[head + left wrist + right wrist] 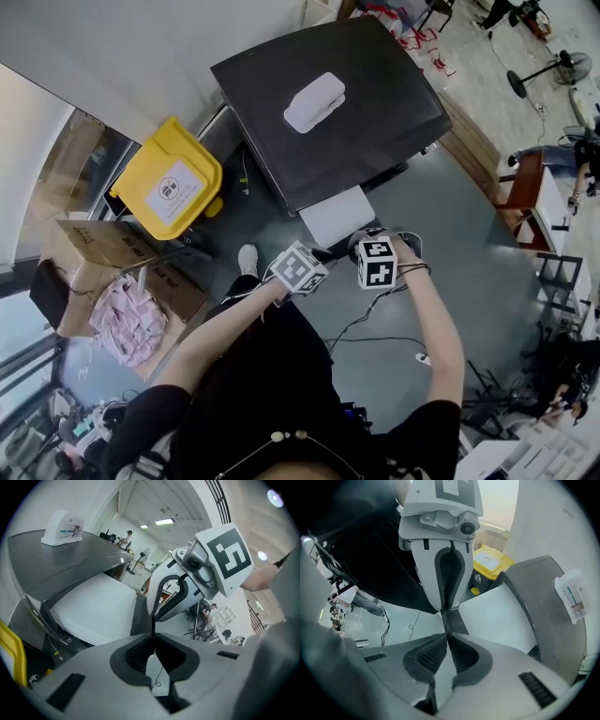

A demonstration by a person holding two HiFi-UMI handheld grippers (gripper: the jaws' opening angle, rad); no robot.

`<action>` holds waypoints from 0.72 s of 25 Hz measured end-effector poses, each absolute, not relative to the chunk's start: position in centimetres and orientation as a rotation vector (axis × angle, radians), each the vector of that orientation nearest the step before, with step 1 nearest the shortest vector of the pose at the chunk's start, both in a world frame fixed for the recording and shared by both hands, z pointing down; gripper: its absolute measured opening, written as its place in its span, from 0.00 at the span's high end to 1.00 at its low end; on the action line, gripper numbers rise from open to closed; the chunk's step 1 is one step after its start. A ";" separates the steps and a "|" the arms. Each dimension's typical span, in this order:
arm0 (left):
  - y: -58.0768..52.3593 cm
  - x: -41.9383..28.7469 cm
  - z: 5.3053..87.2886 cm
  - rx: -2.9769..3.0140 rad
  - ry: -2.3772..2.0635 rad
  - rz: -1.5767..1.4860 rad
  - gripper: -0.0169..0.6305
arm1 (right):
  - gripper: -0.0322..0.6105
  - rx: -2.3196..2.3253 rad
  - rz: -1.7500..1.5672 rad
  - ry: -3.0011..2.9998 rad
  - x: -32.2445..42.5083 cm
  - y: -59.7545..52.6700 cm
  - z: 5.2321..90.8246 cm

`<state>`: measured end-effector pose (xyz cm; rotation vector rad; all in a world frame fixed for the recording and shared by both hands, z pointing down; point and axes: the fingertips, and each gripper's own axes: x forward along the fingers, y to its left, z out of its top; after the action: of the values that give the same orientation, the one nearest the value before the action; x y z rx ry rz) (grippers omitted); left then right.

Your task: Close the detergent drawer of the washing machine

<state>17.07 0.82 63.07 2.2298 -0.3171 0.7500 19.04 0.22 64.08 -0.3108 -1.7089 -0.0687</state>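
Drawer [337, 216]: a white slab standing out from the front of the washing machine [394, 103], under its dark top, towards the person. Judged fully or mostly pulled out; I take it for the detergent drawer, though no compartments show in any view. Closing not done, and no sign that the push has started. Left gripper [153, 630]: clenched, pads meeting, nothing between them. It sits just off the drawer's front edge, with the slab to the left in its own view. Right gripper [447, 630]: also clenched and empty, pointing steeply down, close beside the left one, with the slab's near corner to its right. Contact with the drawer front cannot be confirmed for either tool; from the head view both marker cubes cover the jaw tips. Remaining, as judged: set one or both closed tips against the drawer face and press it in until flush with the machine front. Surroundings: white pack [314, 101] on the machine top, yellow bin [173, 178] beside the machine, cardboard box [84, 244] further out.
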 end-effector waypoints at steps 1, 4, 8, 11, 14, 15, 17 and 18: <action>0.7 17.0 63.1 2.235 -0.313 0.754 0.93 | 0.89 -0.310 -0.070 -1.710 18.9 0.1 64.1; 0.6 17.0 63.1 2.280 -0.289 0.801 0.92 | 0.89 -0.317 -0.070 -1.708 18.8 -0.1 64.1; 0.8 17.2 63.3 2.321 -0.284 0.843 0.92 | 0.89 -0.313 -0.067 -1.721 18.6 -0.1 64.0; 0.6 17.1 63.6 2.325 -0.289 0.842 0.92 | 0.89 -0.305 -0.068 -1.725 18.5 -0.4 64.1; 0.5 17.0 63.6 2.322 -0.281 0.842 0.92 | 0.89 -0.313 -0.064 -1.725 18.4 -0.5 64.1; 0.5 16.9 63.7 2.328 -0.281 0.848 0.92 | 0.89 -0.312 -0.064 -1.728 18.3 -0.6 64.1; 0.5 16.7 63.7 2.346 -0.280 0.865 0.92 | 0.89 -0.304 -0.064 -1.735 18.1 -0.7 64.1; 0.5 16.7 63.7 2.354 -0.276 0.868 0.92 | 0.89 -0.301 -0.065 -1.736 18.1 -0.8 64.1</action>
<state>16.70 0.52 63.67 2.3542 -0.2765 0.8684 18.13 -0.76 64.10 -0.3014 -1.7357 -0.0645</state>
